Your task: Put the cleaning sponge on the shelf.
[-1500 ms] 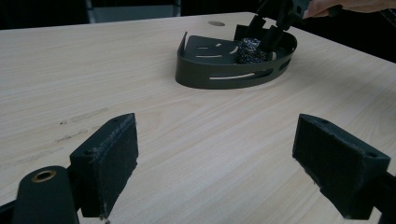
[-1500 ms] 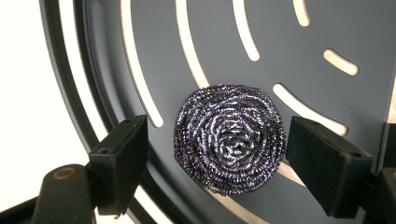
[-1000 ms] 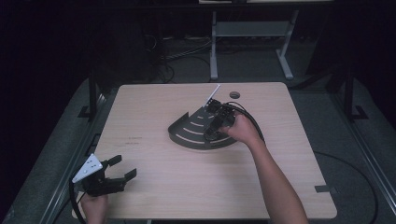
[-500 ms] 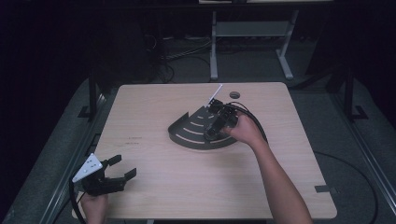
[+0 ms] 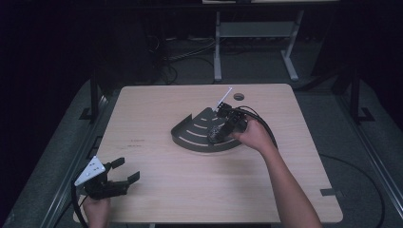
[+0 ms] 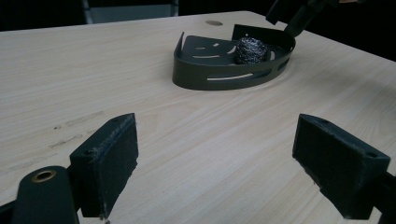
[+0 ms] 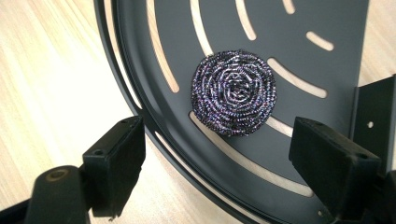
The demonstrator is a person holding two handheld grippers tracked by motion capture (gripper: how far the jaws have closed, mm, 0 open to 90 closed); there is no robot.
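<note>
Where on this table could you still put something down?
Bare wood lies between the left tongs and the corner rack, and along the table's far left edge. It is crowded at the rack, where the right tongs hover over the steel scrubber.

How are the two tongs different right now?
The right tongs hang over the dark slotted tray, just above the shiny scrubber; the left tongs sit at the table's near corner, far from it. Both are open and hold nothing.

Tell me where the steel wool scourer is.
The steel wool scourer lies inside the dark slotted corner tray at mid-table, just beyond the open right gripper.
</note>
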